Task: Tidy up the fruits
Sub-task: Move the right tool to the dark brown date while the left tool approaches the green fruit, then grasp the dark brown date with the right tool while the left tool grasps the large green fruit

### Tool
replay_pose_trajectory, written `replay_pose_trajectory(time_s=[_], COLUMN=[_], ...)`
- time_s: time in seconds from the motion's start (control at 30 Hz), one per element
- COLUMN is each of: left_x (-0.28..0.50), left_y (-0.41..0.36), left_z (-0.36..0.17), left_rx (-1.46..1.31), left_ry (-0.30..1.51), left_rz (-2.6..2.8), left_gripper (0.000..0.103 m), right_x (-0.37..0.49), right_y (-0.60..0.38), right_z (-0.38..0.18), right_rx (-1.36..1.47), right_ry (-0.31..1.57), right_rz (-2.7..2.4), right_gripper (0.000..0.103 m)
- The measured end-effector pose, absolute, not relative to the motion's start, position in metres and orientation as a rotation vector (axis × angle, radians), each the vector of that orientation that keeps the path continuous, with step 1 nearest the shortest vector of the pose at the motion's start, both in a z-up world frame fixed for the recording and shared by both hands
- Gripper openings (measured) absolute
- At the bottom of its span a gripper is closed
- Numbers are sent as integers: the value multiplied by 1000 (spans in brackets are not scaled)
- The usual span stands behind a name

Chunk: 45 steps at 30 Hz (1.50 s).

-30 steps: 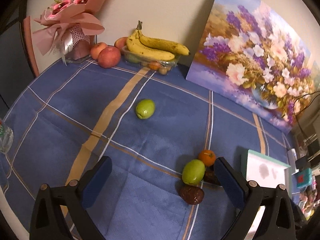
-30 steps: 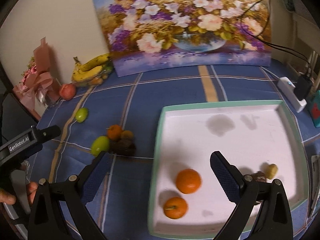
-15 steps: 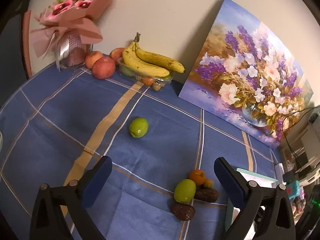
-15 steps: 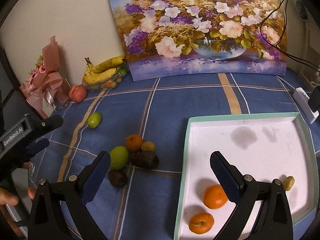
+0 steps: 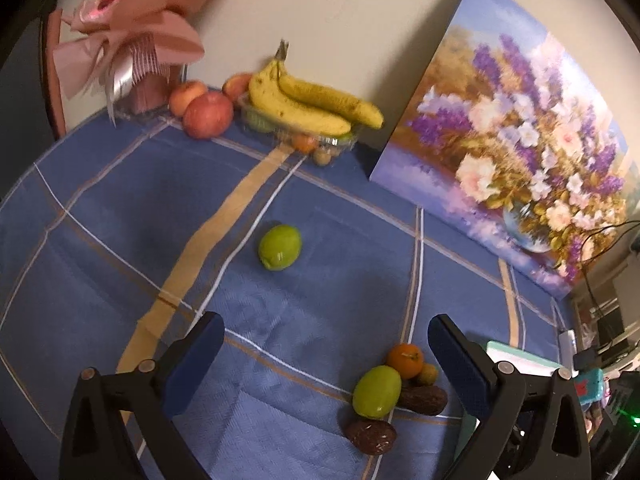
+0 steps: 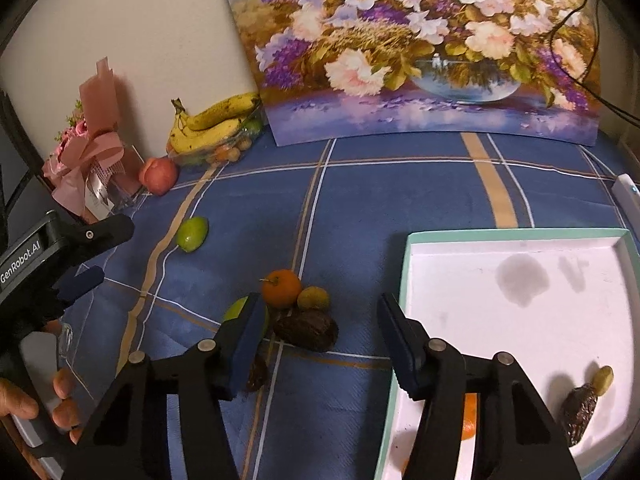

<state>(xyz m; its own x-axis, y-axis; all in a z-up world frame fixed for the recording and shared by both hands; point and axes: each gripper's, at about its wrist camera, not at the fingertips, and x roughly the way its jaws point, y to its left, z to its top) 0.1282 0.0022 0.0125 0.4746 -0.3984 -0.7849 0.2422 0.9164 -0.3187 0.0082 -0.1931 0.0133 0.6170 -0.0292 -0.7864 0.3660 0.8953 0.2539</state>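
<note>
A pile of fruit lies on the blue cloth: an orange [image 6: 281, 288], a small yellow fruit [image 6: 313, 298], a dark brown fruit [image 6: 306, 330] and a green fruit [image 5: 376, 391]. Another dark fruit [image 5: 370, 436] lies beside them. A lone green fruit [image 5: 279, 247] lies further out, also in the right wrist view [image 6: 193, 233]. My right gripper [image 6: 320, 340] is open just above the pile. The white tray [image 6: 520, 236] at right holds a dark fruit [image 6: 578, 412], a small yellow fruit [image 6: 603, 379] and a partly hidden orange [image 6: 469, 416]. My left gripper [image 5: 320, 354] is open and empty.
Bananas [image 5: 308, 104] on a clear box and red apples [image 5: 208, 114] stand at the wall by a pink bouquet [image 5: 132, 36]. A flower painting [image 6: 424, 48] leans on the wall. A white charger [image 6: 628, 196] lies at the right edge.
My right gripper has moved left from over the tray toward the fruit pile. My left gripper view has shifted, bringing the pile lower right.
</note>
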Motion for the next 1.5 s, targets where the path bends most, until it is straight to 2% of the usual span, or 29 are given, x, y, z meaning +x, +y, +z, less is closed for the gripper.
replay_pose_trajectory(time_s=[0.1, 0.4, 0.63, 0.77, 1.1, 1.17, 1.4, 1.5], left_x=[131, 136, 138, 138, 136, 135, 129, 124], left_y=[-6, -20, -24, -24, -30, -32, -45, -53], left_z=[1, -28, -43, -44, -45, -45, -47, -48], left_rx=[-142, -136, -159, -157, -161, -168, -167, -158], left_ry=[1036, 1125, 1182, 1187, 1205, 1213, 1237, 1251], left_rz=[-381, -369, -375, -377, -407, -419, -464, -490], left_gripper=[102, 100, 91, 90, 85, 77, 72, 62], right_x=[15, 28, 33, 32, 28, 26, 13, 7], right_y=[-194, -191, -194, -193, -196, -198, -214, -221], right_z=[5, -26, -37, -42, -39, -38, -17, -7], right_rx=[429, 454, 485, 498, 510, 508, 515, 520], right_ry=[911, 989, 1009, 1016, 992, 988, 936, 909], right_rz=[-223, -192, -184, -180, -174, -179, -218, -235], right_gripper=[49, 47, 47, 41, 39, 39, 39, 39])
